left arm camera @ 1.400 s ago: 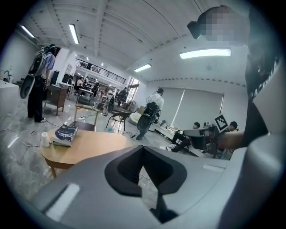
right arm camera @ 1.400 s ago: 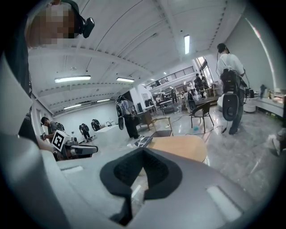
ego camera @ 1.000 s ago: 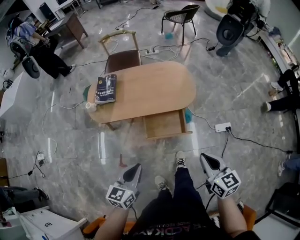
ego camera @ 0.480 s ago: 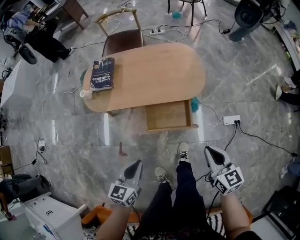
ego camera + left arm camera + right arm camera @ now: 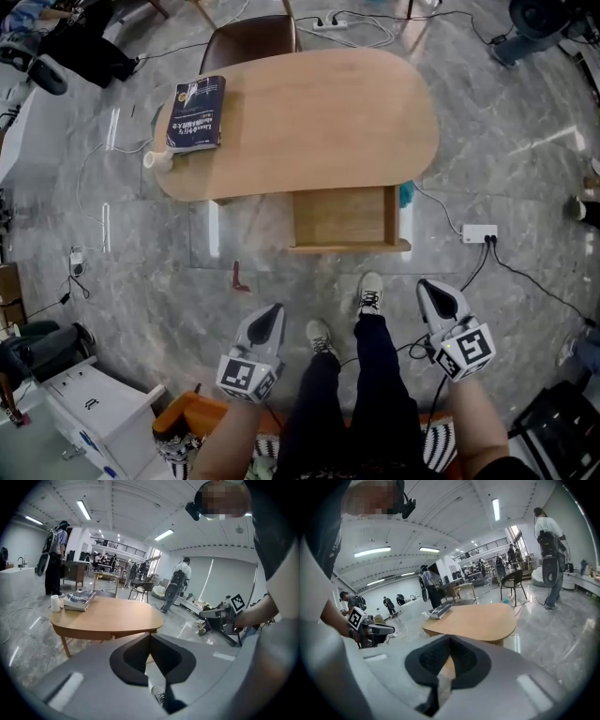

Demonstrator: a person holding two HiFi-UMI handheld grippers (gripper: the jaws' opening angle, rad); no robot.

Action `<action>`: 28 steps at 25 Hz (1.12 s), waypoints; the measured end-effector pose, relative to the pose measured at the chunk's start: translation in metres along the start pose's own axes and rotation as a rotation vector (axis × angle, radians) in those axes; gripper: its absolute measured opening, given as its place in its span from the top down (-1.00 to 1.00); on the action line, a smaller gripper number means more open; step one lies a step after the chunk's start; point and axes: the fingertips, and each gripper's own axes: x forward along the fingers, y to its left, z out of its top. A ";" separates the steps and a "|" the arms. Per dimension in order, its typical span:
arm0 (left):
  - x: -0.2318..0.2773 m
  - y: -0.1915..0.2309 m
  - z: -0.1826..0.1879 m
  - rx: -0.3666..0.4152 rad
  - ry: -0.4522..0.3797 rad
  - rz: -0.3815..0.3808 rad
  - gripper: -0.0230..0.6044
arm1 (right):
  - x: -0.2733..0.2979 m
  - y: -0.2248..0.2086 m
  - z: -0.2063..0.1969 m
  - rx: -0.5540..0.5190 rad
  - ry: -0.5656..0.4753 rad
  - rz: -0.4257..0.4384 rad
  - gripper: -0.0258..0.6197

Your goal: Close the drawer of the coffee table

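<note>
The oval wooden coffee table (image 5: 309, 112) stands on the marble floor ahead of me, and its drawer (image 5: 345, 220) is pulled out toward me. My left gripper (image 5: 268, 320) hangs shut and holds nothing, low at the left, well short of the drawer. My right gripper (image 5: 437, 294) is shut and holds nothing too, just right of and nearer than the drawer front. In the left gripper view the table (image 5: 108, 616) is ahead of the closed jaws and the right gripper (image 5: 220, 617) shows at the right. In the right gripper view the table (image 5: 476, 618) lies ahead.
A dark book (image 5: 197, 112) and a white cup (image 5: 155, 160) sit at the table's left end. A power strip (image 5: 478, 232) with cables lies on the floor at the right. My legs and shoes (image 5: 370, 291) are between the grippers. A white cabinet (image 5: 98, 427) stands lower left.
The table and its open drawer have come closer and shifted toward the view's middle. Both grippers have sunk and stayed shut.
</note>
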 end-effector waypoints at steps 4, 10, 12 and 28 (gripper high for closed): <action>0.023 0.021 -0.036 -0.006 -0.005 0.018 0.93 | 0.028 -0.015 -0.026 -0.031 0.013 0.013 0.92; 0.057 0.059 -0.082 0.005 -0.034 0.034 0.93 | 0.070 -0.038 -0.072 -0.071 0.016 -0.009 0.92; 0.064 0.070 -0.098 0.010 -0.045 0.035 0.93 | 0.083 -0.041 -0.086 -0.076 0.007 -0.021 0.92; 0.147 0.145 -0.202 0.053 -0.120 0.040 0.93 | 0.155 -0.098 -0.178 -0.120 -0.057 -0.072 0.92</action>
